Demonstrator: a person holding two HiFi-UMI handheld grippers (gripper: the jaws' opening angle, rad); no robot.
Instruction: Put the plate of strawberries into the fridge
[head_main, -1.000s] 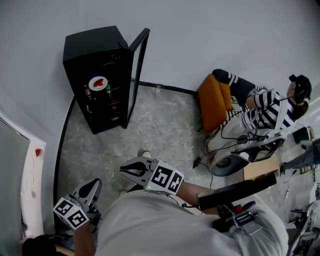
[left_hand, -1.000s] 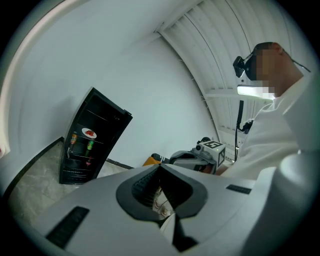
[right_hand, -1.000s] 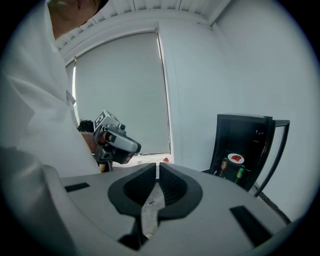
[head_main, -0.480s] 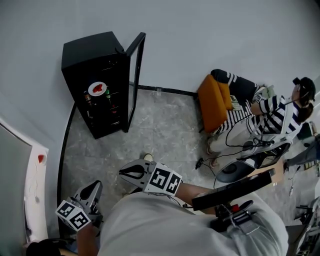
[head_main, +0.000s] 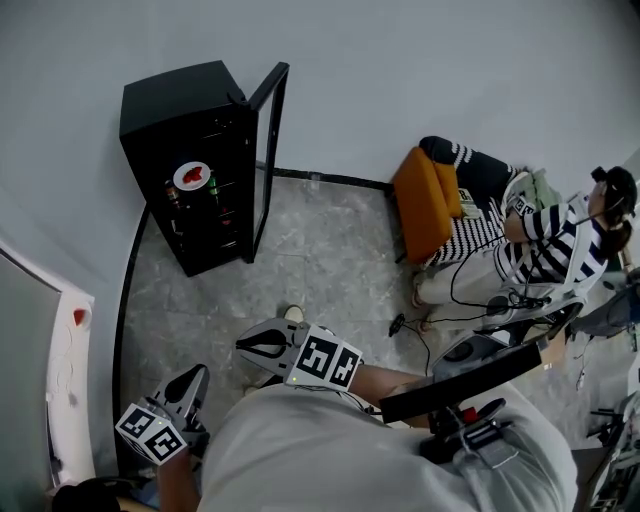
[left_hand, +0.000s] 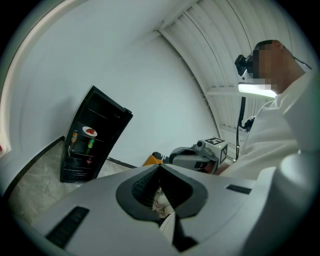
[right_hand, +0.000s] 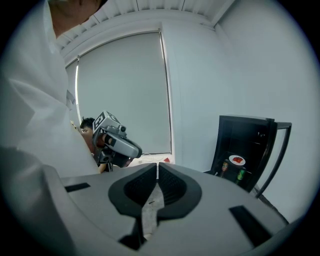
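The black fridge (head_main: 180, 110) stands at the far wall with its glass door (head_main: 268, 150) swung open. The white plate of strawberries (head_main: 192, 175) rests on an upper shelf inside; it also shows as the plate (left_hand: 90, 131) in the left gripper view and the plate (right_hand: 237, 160) in the right gripper view. My left gripper (head_main: 196, 373) is low at the left, close to my body, shut and empty. My right gripper (head_main: 242, 345) hangs over the floor in front of me, also shut and empty. Both are far from the fridge.
Bottles (head_main: 213, 184) stand on the shelf beside the plate. A white table edge (head_main: 70, 370) with a red item runs along the left. At the right a person in a striped top (head_main: 540, 240) sits by an orange cushion (head_main: 428, 205), with cables (head_main: 410, 325) on the marble floor.
Both grippers stay shut and nearly still by my body. The head view drifts slightly, and the seated person has leaned further right. The plate stays in the fridge.
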